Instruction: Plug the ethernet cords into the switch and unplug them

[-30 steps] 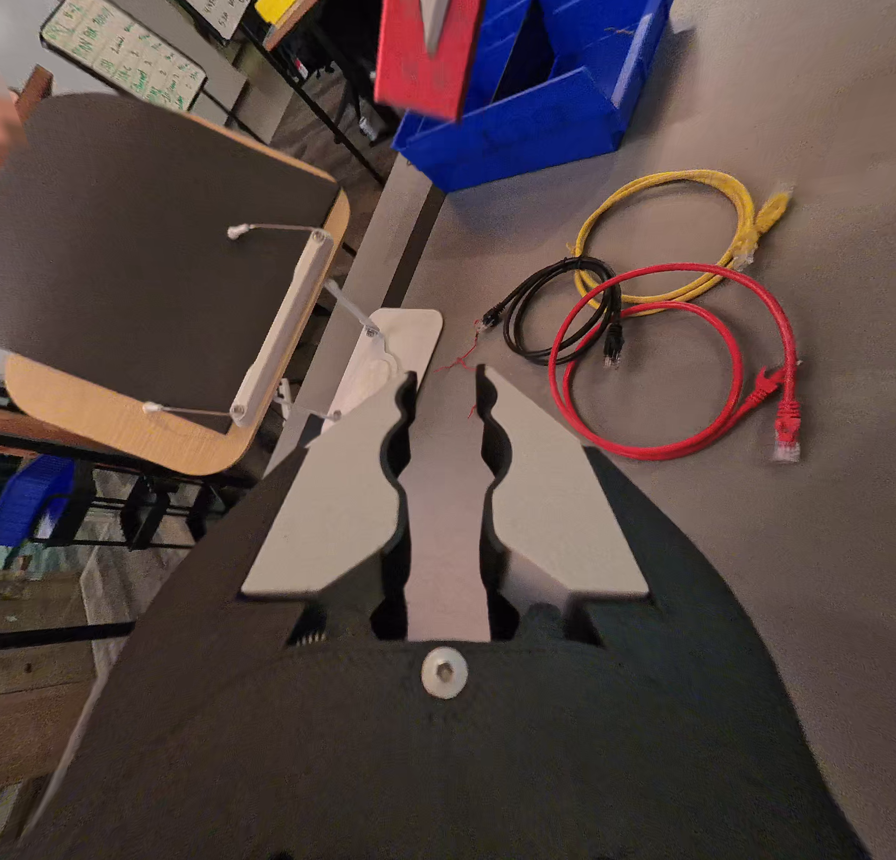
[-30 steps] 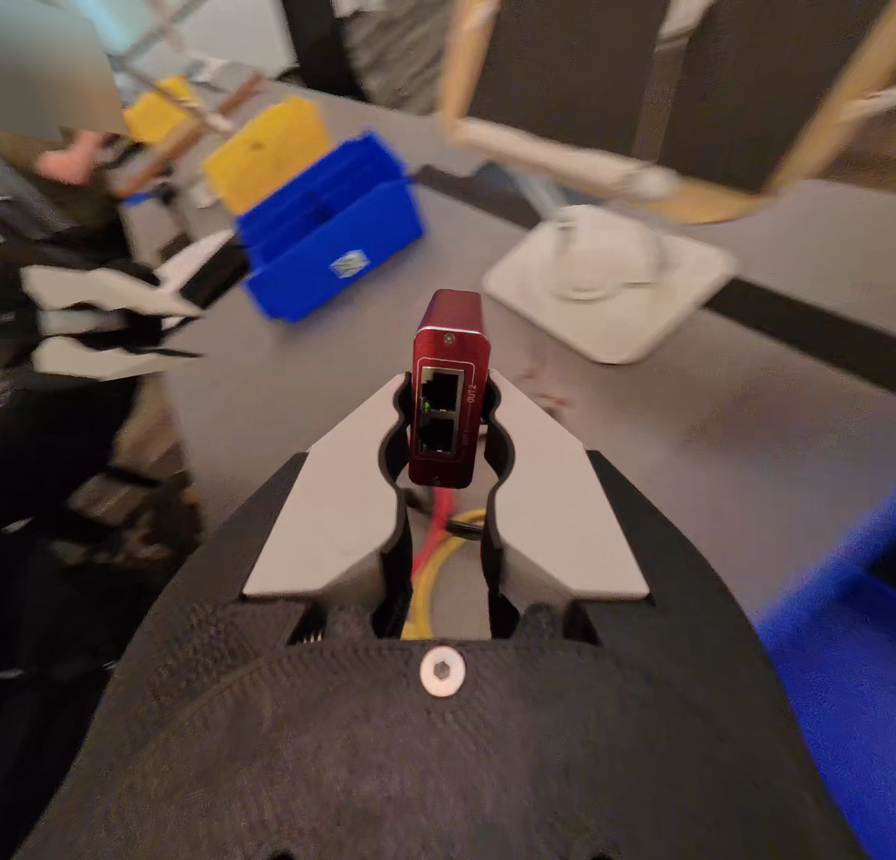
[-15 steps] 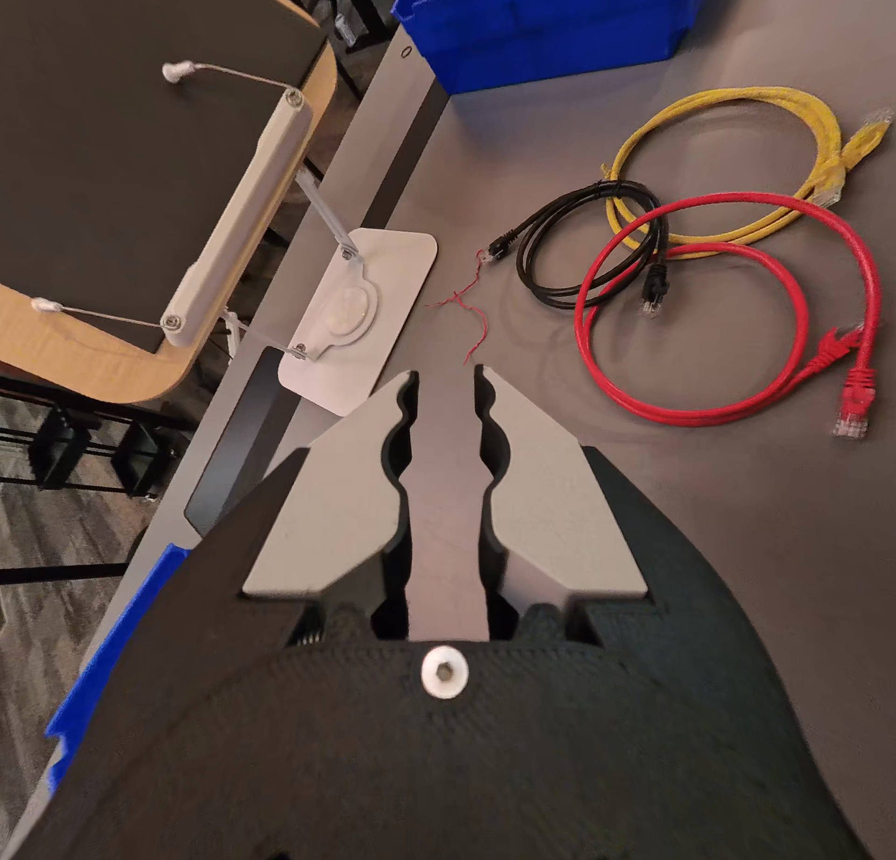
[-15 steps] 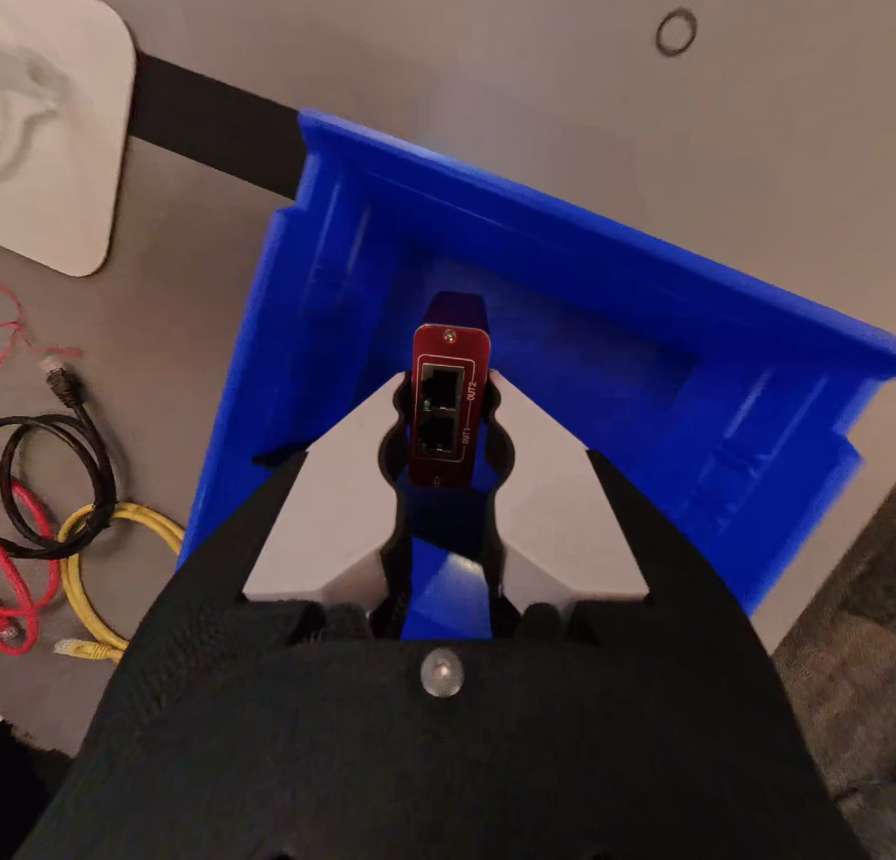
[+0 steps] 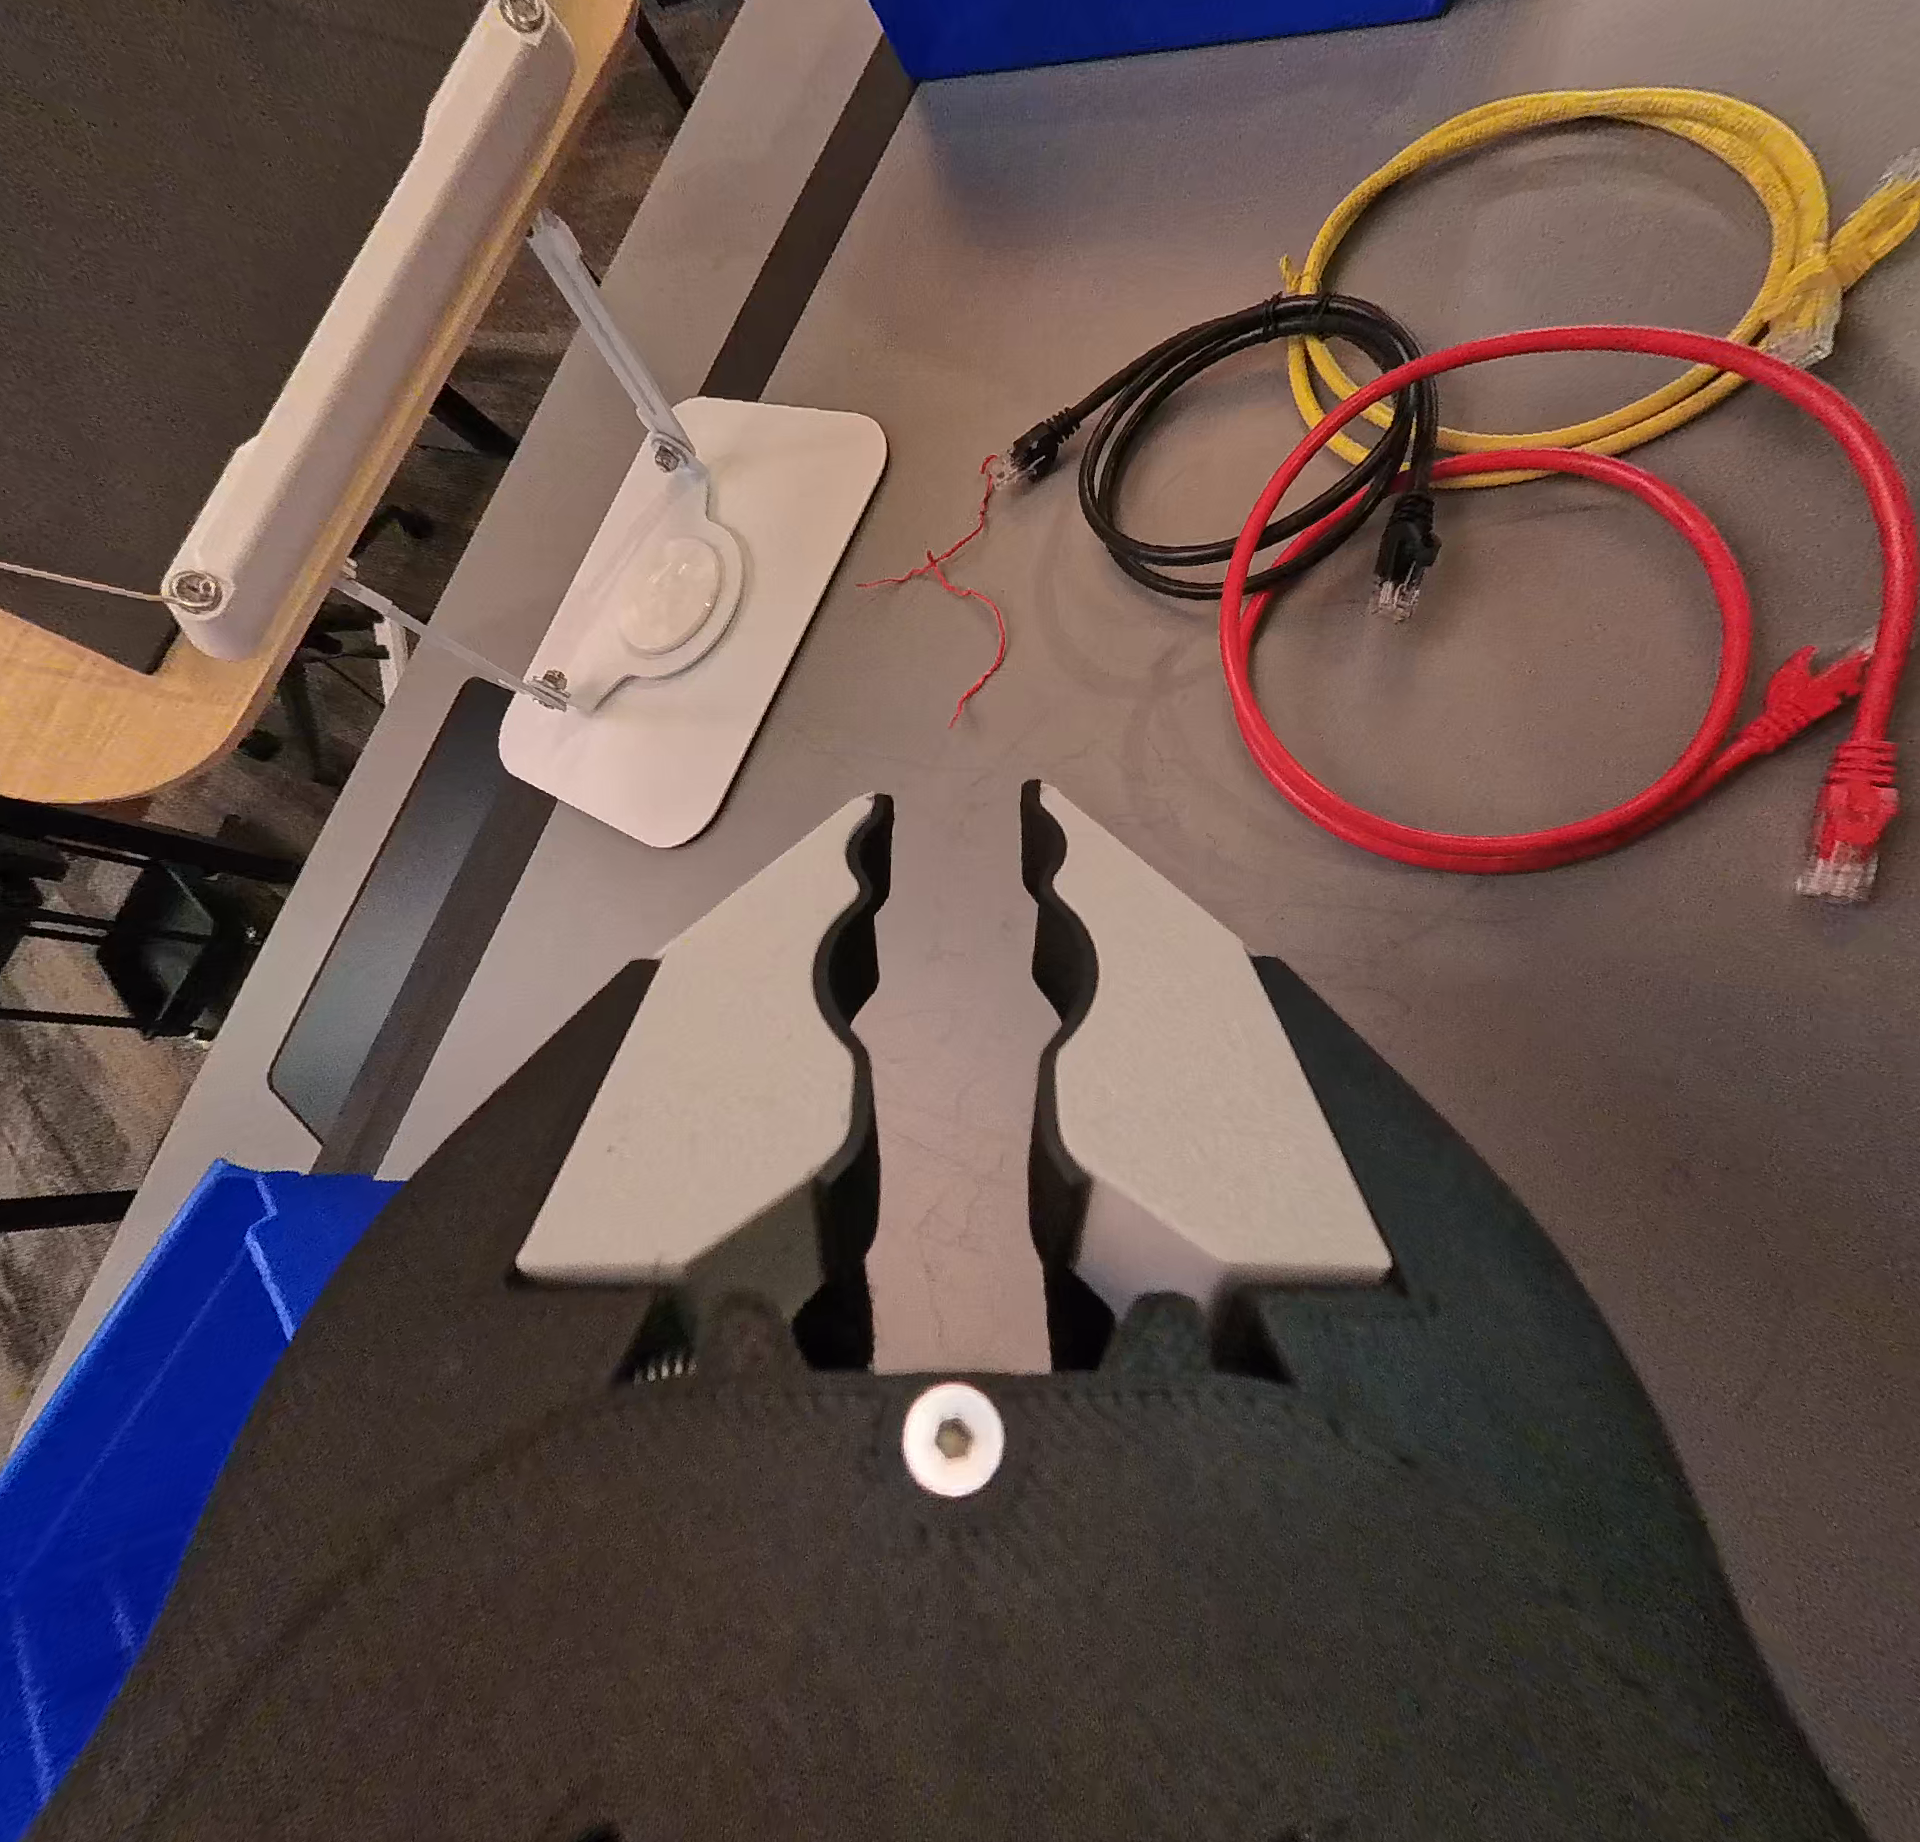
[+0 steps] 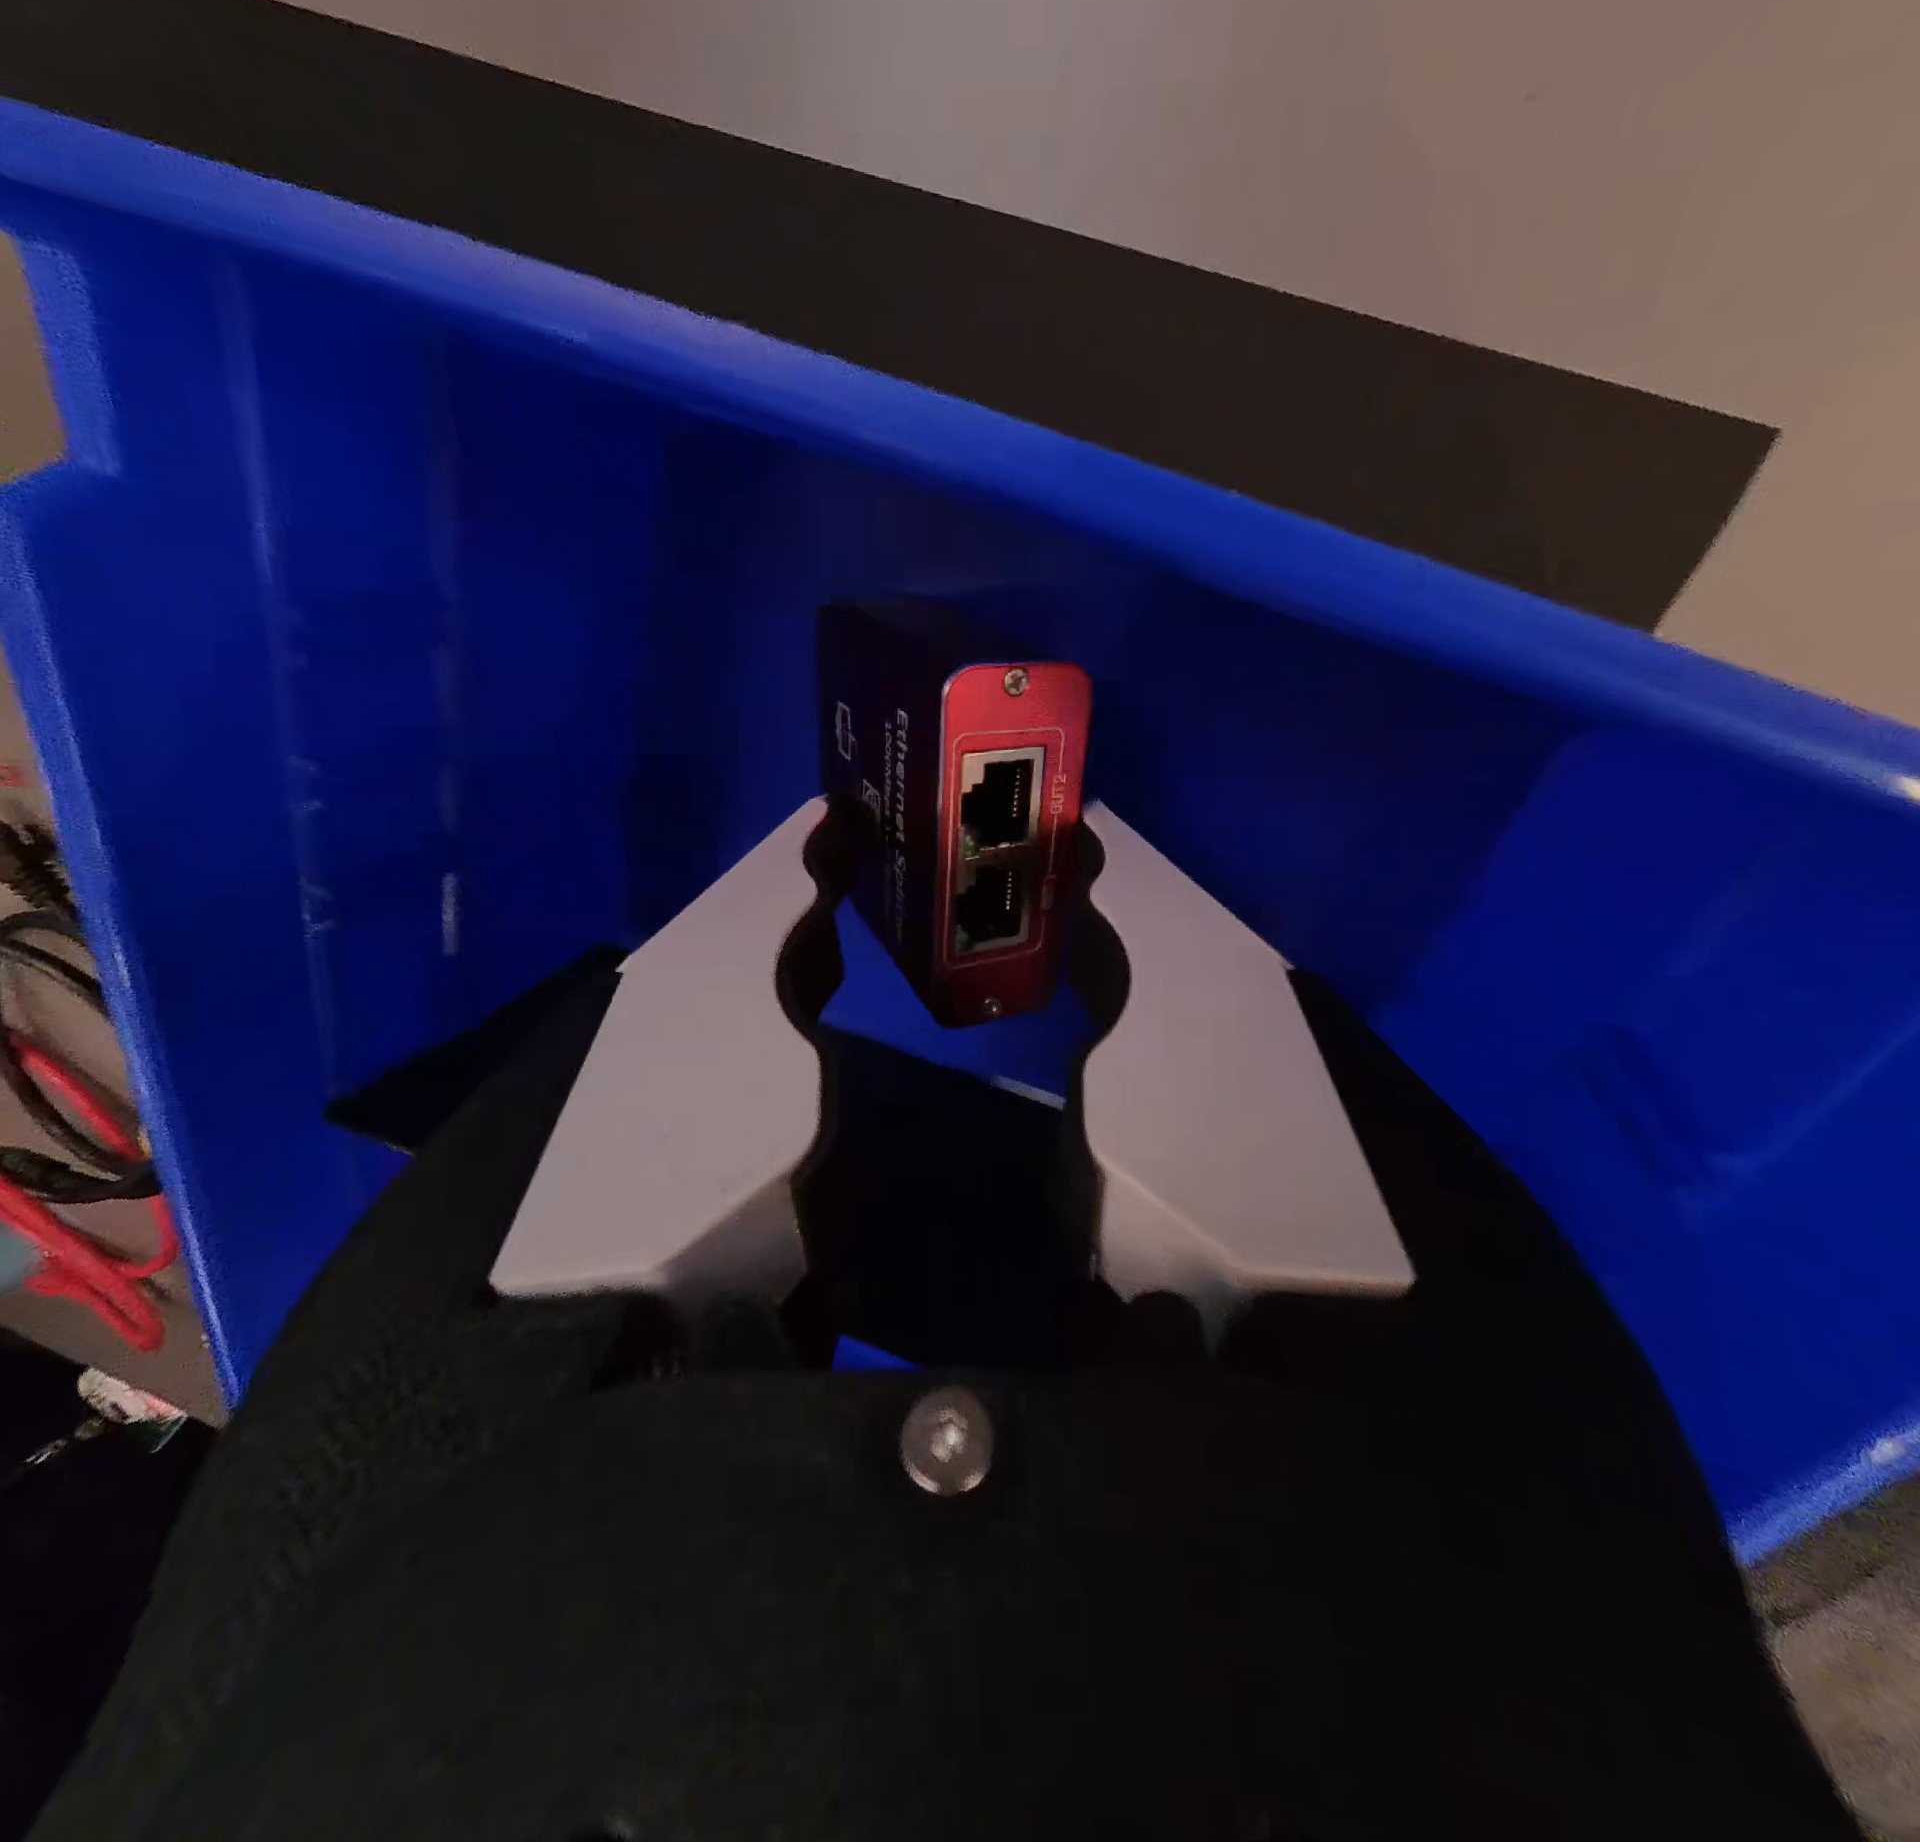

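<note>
The left gripper [image 5: 956, 805] hangs empty, fingers apart, over the table [image 5: 1455, 1117] near the red [image 5: 1496, 587], black [image 5: 1247, 442] and yellow [image 5: 1558, 275] cords. The right gripper's [image 6: 956, 816] parted fingers flank the switch [image 6: 1013, 836], tilted inside the blue bin [image 6: 1558, 909]; grip unclear

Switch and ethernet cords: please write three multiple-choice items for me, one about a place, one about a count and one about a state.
1. Where is the red switch?
A. In the left tongs
B. At the tips of the right tongs, at the blue bin
C. On the white stand base

2. How many ethernet cords lie on the table?
A. Two
B. Three
C. Four

3. How are the switch's two ports?
A. Both empty
B. One filled
C. Both filled

Key:
1 B, the bin's blue walls stand behind it.
2 B, there is a yellow cord, a black cord and a red cord.
3 A, no plug shows in either port.
</note>
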`<state>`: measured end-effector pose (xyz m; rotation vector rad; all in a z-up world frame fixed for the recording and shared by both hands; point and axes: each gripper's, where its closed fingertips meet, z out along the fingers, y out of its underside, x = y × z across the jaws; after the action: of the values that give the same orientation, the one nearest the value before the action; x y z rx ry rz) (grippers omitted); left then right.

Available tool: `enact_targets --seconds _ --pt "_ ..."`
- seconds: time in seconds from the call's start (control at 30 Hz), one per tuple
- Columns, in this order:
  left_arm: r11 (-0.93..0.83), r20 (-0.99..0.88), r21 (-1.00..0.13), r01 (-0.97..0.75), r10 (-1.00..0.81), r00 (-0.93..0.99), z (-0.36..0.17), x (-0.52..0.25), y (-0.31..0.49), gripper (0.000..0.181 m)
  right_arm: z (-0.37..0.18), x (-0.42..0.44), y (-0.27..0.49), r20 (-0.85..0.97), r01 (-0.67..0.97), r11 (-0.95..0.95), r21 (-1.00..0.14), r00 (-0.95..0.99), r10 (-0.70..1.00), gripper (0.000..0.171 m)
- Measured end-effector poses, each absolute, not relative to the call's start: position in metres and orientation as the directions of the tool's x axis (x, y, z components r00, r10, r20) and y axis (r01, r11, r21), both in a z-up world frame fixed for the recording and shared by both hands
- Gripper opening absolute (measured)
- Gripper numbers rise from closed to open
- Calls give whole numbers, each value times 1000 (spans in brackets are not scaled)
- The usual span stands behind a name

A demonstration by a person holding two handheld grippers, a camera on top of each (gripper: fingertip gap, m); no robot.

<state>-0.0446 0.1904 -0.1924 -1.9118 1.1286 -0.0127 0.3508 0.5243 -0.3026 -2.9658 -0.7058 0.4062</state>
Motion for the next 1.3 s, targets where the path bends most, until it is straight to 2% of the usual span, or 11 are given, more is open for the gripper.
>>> enact_targets --seconds 0.17,0.3,0.37,0.5,0.63,0.77,0.9,1.07,1.2,1.3 --pt "-205 -384 -687 -697 -713 587 -195 -43 191 23 -302 357 521 -198 452 -882 -131 860 470 44" --pt "-216 -378 -682 -698 -714 590 -196 -43 192 24 -296 367 519 -127 454 -876 -160 871 474 57" --pt "-218 -376 -680 -700 -715 589 -195 -43 192 25 -283 369 522 -53 476 -851 -222 866 498 53" --pt "-217 -373 -682 -699 -719 587 -191 -41 191 25 -250 368 514 58 511 -800 -314 851 521 53" --pt "-208 -388 -673 -710 -719 577 -187 -39 189 25 -185 347 480 195 577 -663 -477 805 561 49" --pt "-214 -373 -680 -701 -723 582 -184 -37 187 26 -145 273 396 214 690 -453 -565 652 727 45" --pt "-230 -360 -675 -701 -727 585 -183 -36 187 27 -156 163 289 173 785 -155 -599 316 933 40" --pt "-220 -370 -672 -707 -727 578 -174 -35 186 27 -217 63 207 184 856 131 -499 -43 982 40" --pt "-211 -380 -675 -707 -721 579 -163 -40 184 27 -277 34 195 236 909 315 -272 -255 938 34" --pt "-208 -390 -674 -709 -715 581 -157 -46 183 27 -317 35 201 210 928 353 -117 -324 922 24"
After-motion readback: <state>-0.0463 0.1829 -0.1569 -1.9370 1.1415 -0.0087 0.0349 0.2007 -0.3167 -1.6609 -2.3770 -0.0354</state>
